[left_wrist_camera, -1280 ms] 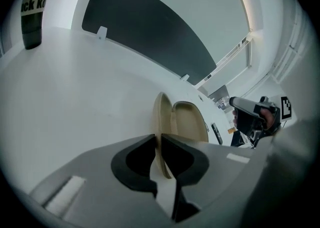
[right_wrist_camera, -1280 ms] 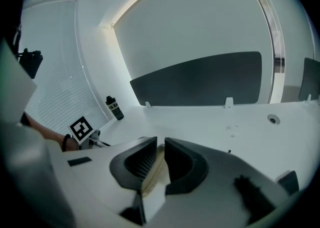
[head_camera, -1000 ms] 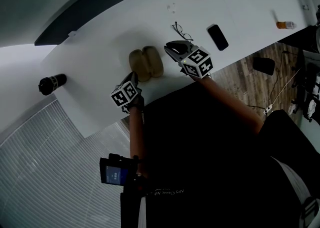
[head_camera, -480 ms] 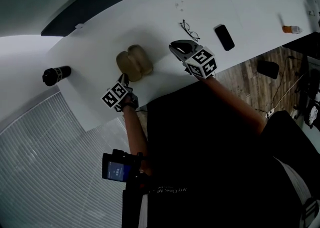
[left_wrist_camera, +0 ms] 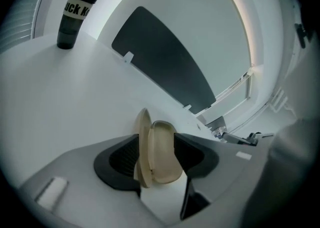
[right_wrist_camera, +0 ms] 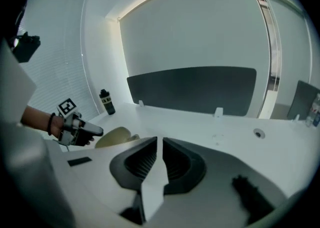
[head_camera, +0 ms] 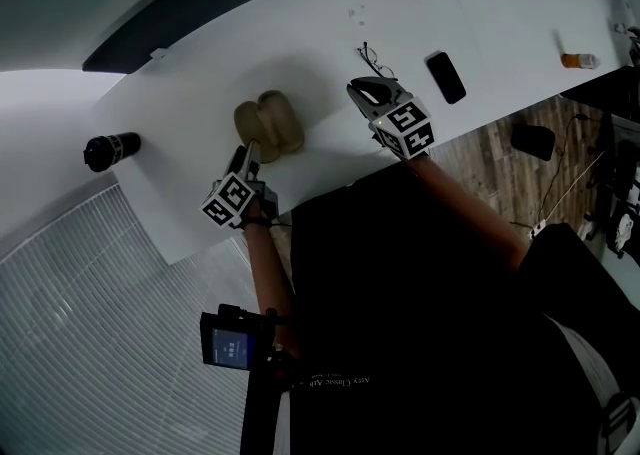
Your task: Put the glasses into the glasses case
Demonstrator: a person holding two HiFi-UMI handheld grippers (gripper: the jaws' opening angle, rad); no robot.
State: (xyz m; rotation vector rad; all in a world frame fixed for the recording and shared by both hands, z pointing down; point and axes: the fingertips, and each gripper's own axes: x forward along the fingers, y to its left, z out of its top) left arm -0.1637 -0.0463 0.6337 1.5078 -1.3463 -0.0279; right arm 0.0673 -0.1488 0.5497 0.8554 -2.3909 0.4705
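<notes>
Tan and hinged wide, the case (head_camera: 268, 125) lies on the white counter (head_camera: 200, 93) with both shells spread side by side. My left claw (head_camera: 243, 155) points at its near end from just below. Its jaws have just been opening and now stand wide, and along them the case fills the gap between the two pads (left_wrist_camera: 122, 159) without being pinched (whether a tip brushes the shell I cannot tell).

My right claw (head_camera: 365, 91) hovers over the counter's near edge, well to the right of the case. Its jaws are drawn almost together, only a thin slit of counter showing between them and nothing in it. The glasses (head_camera: 375, 60) lie folded on the counter just beyond its tip, near but apart, and outside the case. A dark phone (head_camera: 446, 76) lies to their right, and a black bottle (head_camera: 112, 150) stands at the counter's far left end.
</notes>
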